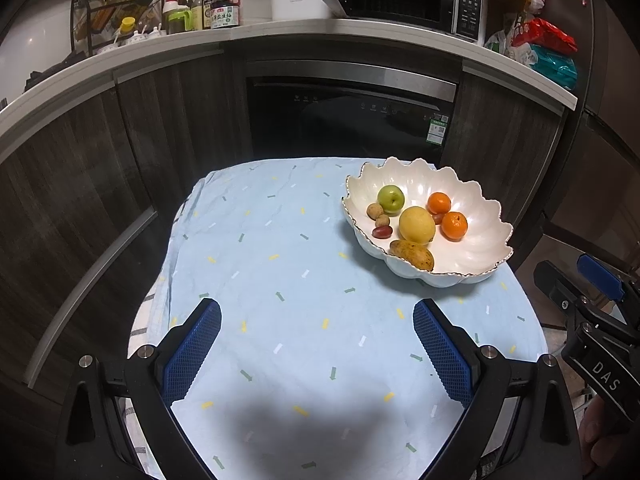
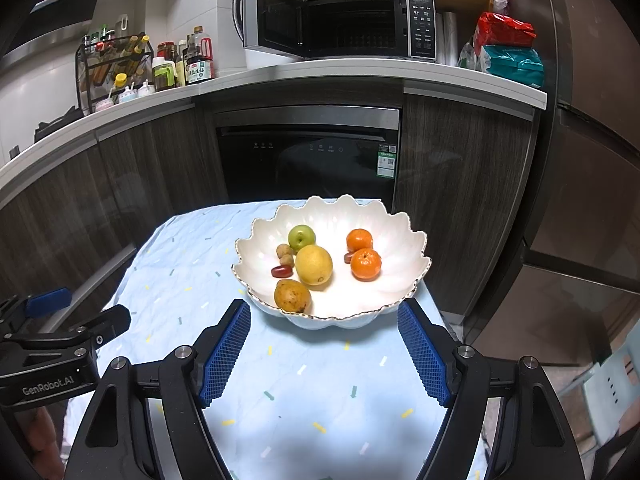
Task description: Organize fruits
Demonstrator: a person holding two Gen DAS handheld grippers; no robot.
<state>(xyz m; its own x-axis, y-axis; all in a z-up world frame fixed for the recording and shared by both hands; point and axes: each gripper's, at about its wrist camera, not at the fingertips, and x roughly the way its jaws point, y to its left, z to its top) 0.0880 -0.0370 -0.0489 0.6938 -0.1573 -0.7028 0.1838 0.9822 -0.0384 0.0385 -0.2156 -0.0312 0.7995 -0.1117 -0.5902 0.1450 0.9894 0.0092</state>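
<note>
A white scalloped bowl (image 2: 332, 216) is set on a pale blue tablecloth (image 2: 184, 280), and all the fruit is gathered inside it: a green apple (image 2: 301, 237), a yellow fruit (image 2: 314, 265), a brown pear (image 2: 292, 296) and two oranges (image 2: 365, 264). The right gripper (image 2: 324, 316) is held just before the bowl, jaws wide and empty. The left gripper (image 1: 316, 320) is seen spread wide over bare cloth, the bowl lying off to its right. The microwave (image 2: 344, 24), with its door swung open, is shown whole only in the right view.
</note>
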